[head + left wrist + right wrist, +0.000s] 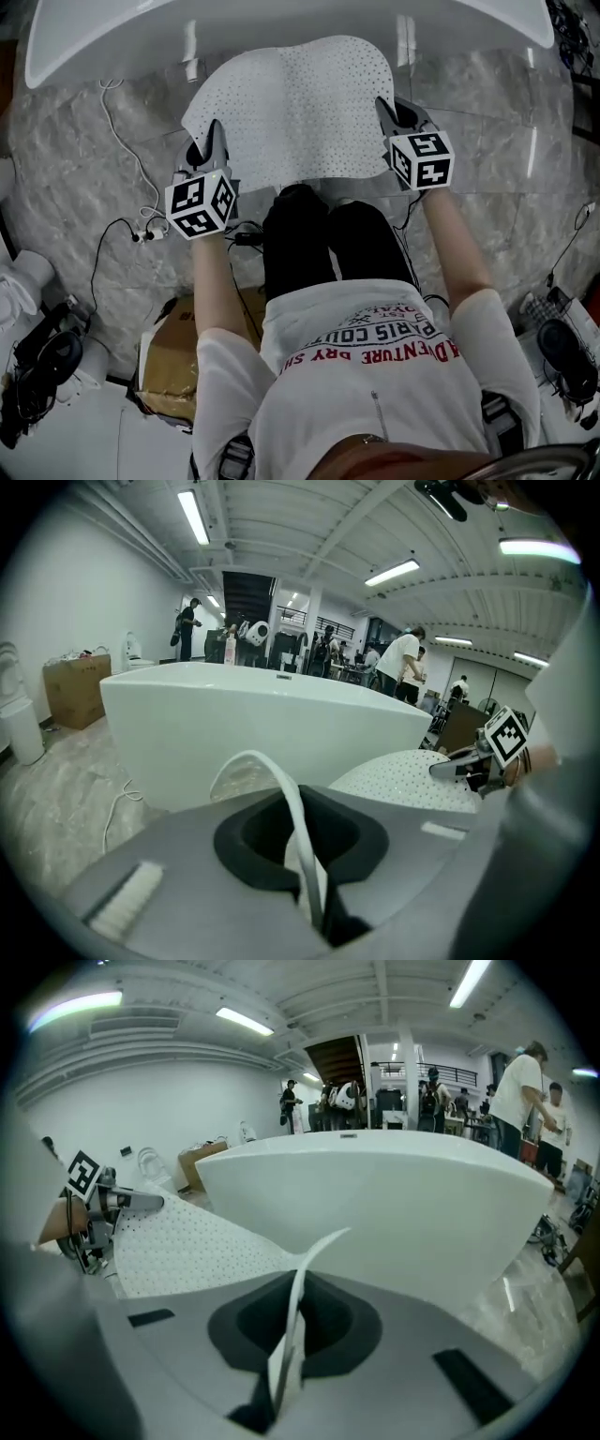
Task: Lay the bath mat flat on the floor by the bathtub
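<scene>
Head view: a white, perforated, flexible bath mat [300,108] is seen held above the grey marbled floor [75,187]. Its far edge lies close to the white oval bathtub [84,42] and its near edge hangs over the person's black-trousered knees [309,234]. The left gripper [215,129] is clamped on the mat's near left corner and the right gripper [385,105] on its near right corner. In each gripper view a thin strip of the mat's edge is seen pinched between closed jaws, and at the left one the strip curls up and over. The mat is bowed into a hump between the two grips, so it is judged not yet flat. Whether its far edge rests on the floor cannot be told.

Several faults could follow from here. If the corners were released at this height, a fold could be trapped beneath the sheet or the hump left standing. Because only a narrow margin is gripped, the limp material could be pulled out of one pair of jaws by any tug, and that side would drop skewed. Should the mat be pushed forward while it is lowered, its far edge could ride up the tub wall instead of lying beside it. The near edge could be draped on the knees unless they are drawn back. A thin white cable [127,150] lies on the floor just left of the mat and could be caught under the left corner.
</scene>
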{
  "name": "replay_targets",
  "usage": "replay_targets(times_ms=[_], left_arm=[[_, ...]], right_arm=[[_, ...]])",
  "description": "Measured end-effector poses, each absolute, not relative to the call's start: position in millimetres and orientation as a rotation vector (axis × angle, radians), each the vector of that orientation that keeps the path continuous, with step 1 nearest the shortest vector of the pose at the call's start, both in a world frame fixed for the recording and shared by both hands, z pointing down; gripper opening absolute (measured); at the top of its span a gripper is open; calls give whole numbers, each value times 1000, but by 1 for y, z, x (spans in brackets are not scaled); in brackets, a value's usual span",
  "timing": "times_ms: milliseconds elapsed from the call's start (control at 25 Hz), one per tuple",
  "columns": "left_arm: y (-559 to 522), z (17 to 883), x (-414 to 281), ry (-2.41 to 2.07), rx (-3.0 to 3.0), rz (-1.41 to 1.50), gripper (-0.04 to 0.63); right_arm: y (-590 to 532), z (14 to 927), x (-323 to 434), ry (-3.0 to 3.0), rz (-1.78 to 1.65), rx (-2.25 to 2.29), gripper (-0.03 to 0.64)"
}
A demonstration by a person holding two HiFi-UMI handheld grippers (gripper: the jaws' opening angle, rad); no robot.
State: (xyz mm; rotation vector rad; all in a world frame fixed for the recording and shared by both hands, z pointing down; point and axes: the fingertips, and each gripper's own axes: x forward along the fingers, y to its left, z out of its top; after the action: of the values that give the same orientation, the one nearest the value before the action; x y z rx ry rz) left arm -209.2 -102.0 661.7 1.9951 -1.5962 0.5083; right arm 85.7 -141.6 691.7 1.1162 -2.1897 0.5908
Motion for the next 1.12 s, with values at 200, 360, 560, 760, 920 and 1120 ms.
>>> replay_targets(times_ms=[200,360,560,760,920,1120], left_arm=[[-114,760,-215,-1590,2053,561,19],[-135,830,-222,-1576,2101,588,20],[-151,901,-230,-1581,2108,602,20],[-160,964,-229,-1536,2116,660,20],[-163,1001,-228,-1513,2072,694,20],[-161,1041,-240,-1525,1992,722,20]], right_arm=[[-152,798,90,-2191,571,1118,15],[-168,871,95,-2185,557,1142,15],[-182,936,103,-2158,564,1167,15],[-190,987,109,-2098,562,1135,15],[-192,1018,113,-2044,542,1085,17],[-190,1052,125,-1979,596,1069,17]])
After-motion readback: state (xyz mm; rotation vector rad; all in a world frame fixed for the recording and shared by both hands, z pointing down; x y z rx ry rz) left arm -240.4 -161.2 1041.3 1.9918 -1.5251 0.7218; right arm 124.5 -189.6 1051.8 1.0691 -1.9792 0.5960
